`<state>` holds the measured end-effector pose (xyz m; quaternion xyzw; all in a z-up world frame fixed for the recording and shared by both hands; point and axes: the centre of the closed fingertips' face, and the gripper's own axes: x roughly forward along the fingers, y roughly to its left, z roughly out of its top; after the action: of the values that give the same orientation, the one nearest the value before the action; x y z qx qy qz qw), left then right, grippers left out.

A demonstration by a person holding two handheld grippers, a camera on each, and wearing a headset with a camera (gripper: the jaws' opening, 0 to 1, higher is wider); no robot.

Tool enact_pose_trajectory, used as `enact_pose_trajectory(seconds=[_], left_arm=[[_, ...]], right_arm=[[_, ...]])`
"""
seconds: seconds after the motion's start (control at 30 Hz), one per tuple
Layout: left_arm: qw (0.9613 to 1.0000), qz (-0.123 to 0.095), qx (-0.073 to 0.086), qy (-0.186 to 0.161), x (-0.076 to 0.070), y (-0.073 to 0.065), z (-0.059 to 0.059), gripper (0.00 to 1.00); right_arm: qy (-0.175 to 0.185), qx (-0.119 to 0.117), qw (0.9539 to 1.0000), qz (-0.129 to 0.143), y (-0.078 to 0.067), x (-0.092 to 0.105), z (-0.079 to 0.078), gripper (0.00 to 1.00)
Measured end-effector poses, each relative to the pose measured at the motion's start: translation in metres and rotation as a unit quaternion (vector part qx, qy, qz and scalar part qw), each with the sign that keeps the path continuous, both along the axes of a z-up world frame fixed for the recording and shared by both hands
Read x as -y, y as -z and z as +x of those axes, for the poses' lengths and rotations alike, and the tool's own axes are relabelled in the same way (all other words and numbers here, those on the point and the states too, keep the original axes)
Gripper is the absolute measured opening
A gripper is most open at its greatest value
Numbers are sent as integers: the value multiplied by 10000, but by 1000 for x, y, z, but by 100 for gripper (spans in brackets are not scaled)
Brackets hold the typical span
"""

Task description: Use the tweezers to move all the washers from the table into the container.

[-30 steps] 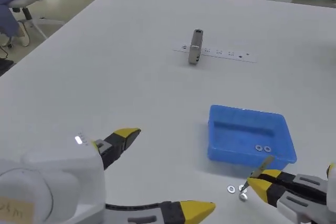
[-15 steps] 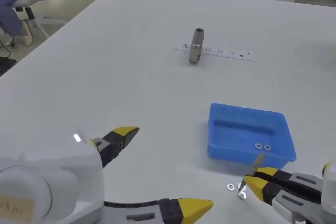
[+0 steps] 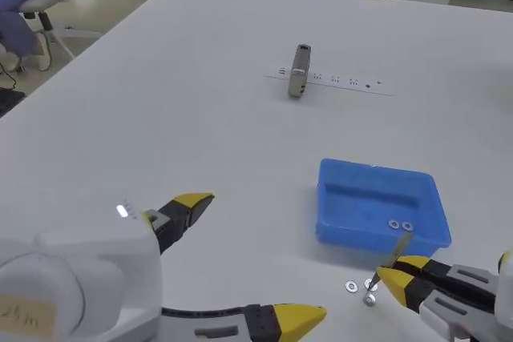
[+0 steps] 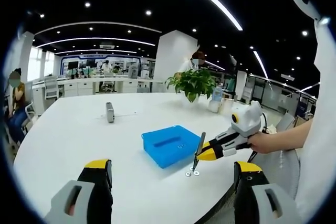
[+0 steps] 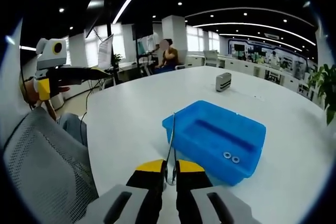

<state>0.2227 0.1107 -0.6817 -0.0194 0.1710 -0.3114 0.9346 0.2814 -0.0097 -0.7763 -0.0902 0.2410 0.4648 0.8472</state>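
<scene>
— Where do our washers (image 3: pixel 351 286) lie?
— On the desk (image 3: pixel 200 118), just near of the blue container (image 3: pixel 381 178); two more sit inside.
— What has changed?
— Hardly anything, so nothing is lifted yet. Our right tongs (image 3: pixel 390 275) still pinch the tweezers (image 3: pixel 399 250), tips down-left at the nearest washer, long axis rising far-right. Left tongs (image 3: pixel 264 255) gape wide.

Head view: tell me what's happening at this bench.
The right gripper is clamped on the tweezers. Their tips point down at a few loose washers on the table, beside the blue container. The container already holds two washers. The left gripper hangs open and holds nothing.
</scene>
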Motion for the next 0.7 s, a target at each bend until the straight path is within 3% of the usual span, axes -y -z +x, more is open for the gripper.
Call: enact_pose_trajectory(seconds=[0.13,0.33,0.7], left_arm=[[10000,17,-25,9,-1,2,0,99],[10000,7,-26,-9,-3,3,1,99],[10000,-18,-45,-30,-1,5,1,99]], right_arm=[[-5,-11,10000,57,1,-1,-1,5],[-229,121,9995,-167,4,0,-8,5],[-214,68,9997,-69,3,3,-7,4]])
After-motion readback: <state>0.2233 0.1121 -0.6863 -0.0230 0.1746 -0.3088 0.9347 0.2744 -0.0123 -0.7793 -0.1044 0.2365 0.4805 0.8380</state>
